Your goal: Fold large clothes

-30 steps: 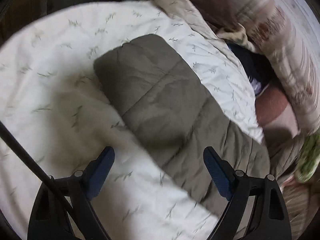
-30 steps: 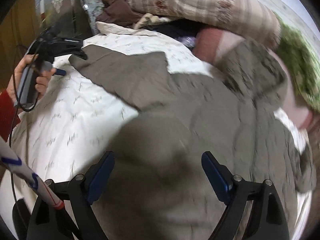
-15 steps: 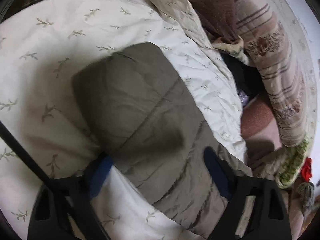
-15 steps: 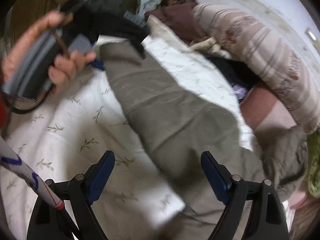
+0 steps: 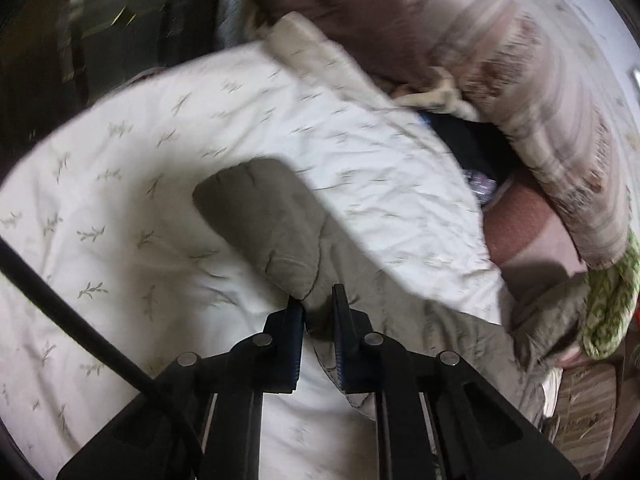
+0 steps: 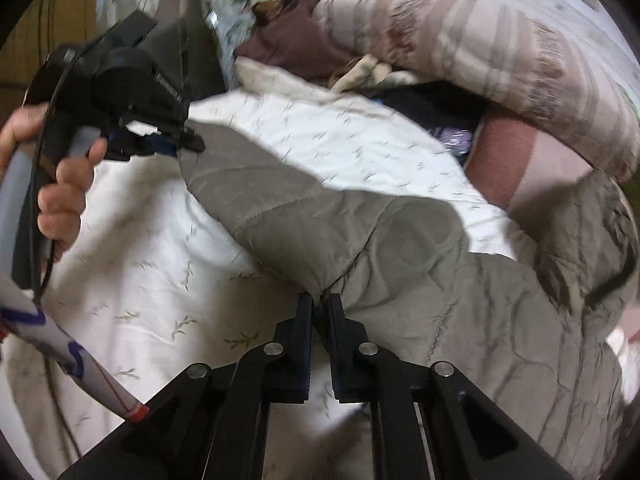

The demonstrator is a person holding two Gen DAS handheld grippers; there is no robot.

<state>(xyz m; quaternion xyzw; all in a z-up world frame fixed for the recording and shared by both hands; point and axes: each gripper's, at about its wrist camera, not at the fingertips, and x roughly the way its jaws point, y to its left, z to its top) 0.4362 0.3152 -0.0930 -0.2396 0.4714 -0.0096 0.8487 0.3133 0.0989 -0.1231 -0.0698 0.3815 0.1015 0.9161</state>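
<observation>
while both tongs [image 5: 316, 300] [image 6: 320, 306] pinch the grey quilted coat [image 6: 360, 232], it sprawls over a white leaf-print bedspread [image 5: 120, 240] — striped bedding [image 5: 560, 128] heaped behind

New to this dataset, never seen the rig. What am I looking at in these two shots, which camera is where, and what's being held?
No robot: a person holds a two-finger gripper in each hand, each carrying a fisheye camera looking along its fingers. One picture is the left gripper's view, the other the right gripper's. A grey quilted jacket lies on a white leaf-print bedspread, with a striped pillow and other clothes piled behind. Both grippers are shut on jacket fabric. The right view also shows the person's left hand with its gripper pinching the sleeve end.
</observation>
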